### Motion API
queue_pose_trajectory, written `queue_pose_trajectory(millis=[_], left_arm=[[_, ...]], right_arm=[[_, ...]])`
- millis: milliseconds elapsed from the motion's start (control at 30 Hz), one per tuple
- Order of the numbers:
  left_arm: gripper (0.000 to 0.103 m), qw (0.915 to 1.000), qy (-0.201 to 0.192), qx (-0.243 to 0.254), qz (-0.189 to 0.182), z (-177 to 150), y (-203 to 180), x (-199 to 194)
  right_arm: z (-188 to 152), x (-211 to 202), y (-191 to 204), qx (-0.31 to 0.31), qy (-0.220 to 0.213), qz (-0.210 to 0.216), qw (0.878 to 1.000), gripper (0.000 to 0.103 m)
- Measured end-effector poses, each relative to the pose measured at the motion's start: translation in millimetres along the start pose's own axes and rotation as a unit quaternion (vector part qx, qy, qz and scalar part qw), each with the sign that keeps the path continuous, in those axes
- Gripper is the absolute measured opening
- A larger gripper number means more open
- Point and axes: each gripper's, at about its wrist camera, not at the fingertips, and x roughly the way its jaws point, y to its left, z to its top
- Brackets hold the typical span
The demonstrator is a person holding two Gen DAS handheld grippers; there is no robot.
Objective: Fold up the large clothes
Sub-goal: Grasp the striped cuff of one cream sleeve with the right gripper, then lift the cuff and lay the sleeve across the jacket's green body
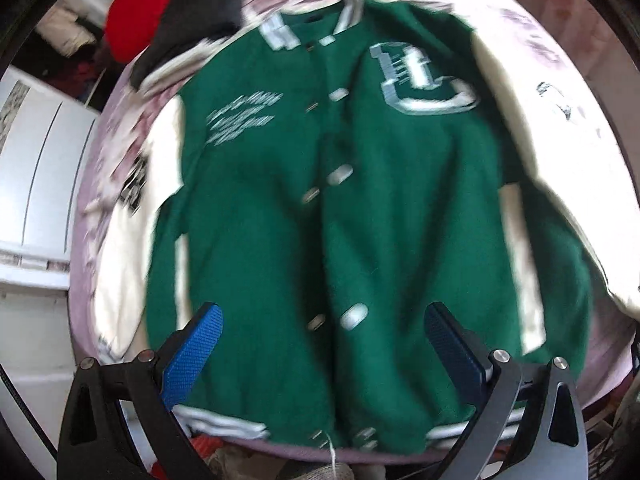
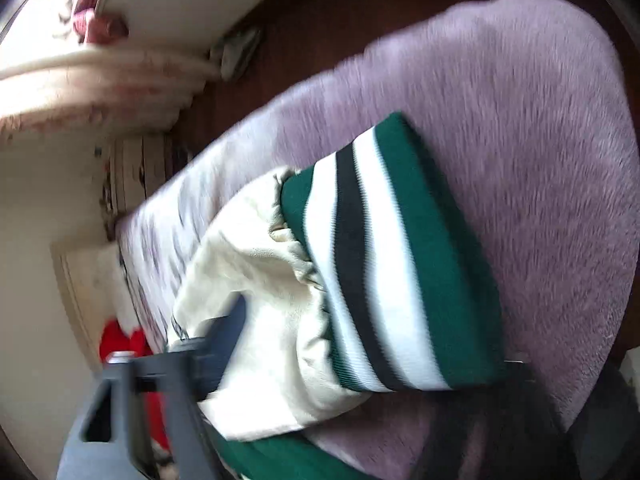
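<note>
Gripping the varsity jacket's striped cuff [image 2: 400, 264] with right gripper [image 2: 360, 360] near bed [image 2: 520, 120] edge; left gripper [image 1: 324, 344] spread, hovering over hem.

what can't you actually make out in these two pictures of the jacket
- Small writing on the jacket chest, left wrist view: smeared by motion blur.
- Right gripper, right wrist view: the sleeve and striped cuff cover it, so I cannot tell whether it grips.
- Dark clothing and red clothing beyond the collar, left wrist view: blurred and cut off.
</note>
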Motion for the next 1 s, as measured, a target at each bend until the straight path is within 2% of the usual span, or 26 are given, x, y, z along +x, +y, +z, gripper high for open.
queue_pose_trajectory(millis=[133,300,433,533,633,667,767,833,933,1000], left_arm=[[0.103,0.9994,-0.007,0.014,-0.031,45,-38,10],[0.103,0.9973,-0.025,0.022,-0.065,116,-85,39],[0.103,0.9972,-0.026,0.028,-0.064,163,-118,74],[0.103,0.9979,-0.009,0.02,-0.06,188,-132,105],[0.103,0.9979,0.01,0.026,-0.058,195,-140,134],[0.103,0.998,0.004,0.028,-0.057,194,-141,136],[0.103,0.9975,-0.014,0.035,-0.059,187,-137,127],[0.103,0.997,-0.02,0.027,-0.07,178,-124,117],[0.103,0.9962,-0.038,0.0,-0.078,160,-90,99],[0.103,0.995,-0.052,-0.03,-0.08,143,-54,85]], right_arm=[[28,-6,23,-0.028,-0.019,0.015,0.999,0.016],[86,9,103,-0.134,-0.045,0.014,0.99,0.016],[130,52,182,-0.21,-0.055,-0.002,0.976,0.015],[147,73,234,-0.234,-0.052,-0.021,0.971,0.015],[156,100,268,-0.245,-0.048,-0.039,0.968,0.015],[160,103,281,-0.248,-0.047,-0.038,0.967,0.015],[157,74,293,-0.267,-0.05,-0.024,0.962,0.015],[141,44,302,-0.292,-0.056,-0.008,0.955,0.015],[90,18,338,-0.349,-0.054,0.013,0.935,0.015],[37,12,366,-0.387,-0.038,0.031,0.921,0.015]])
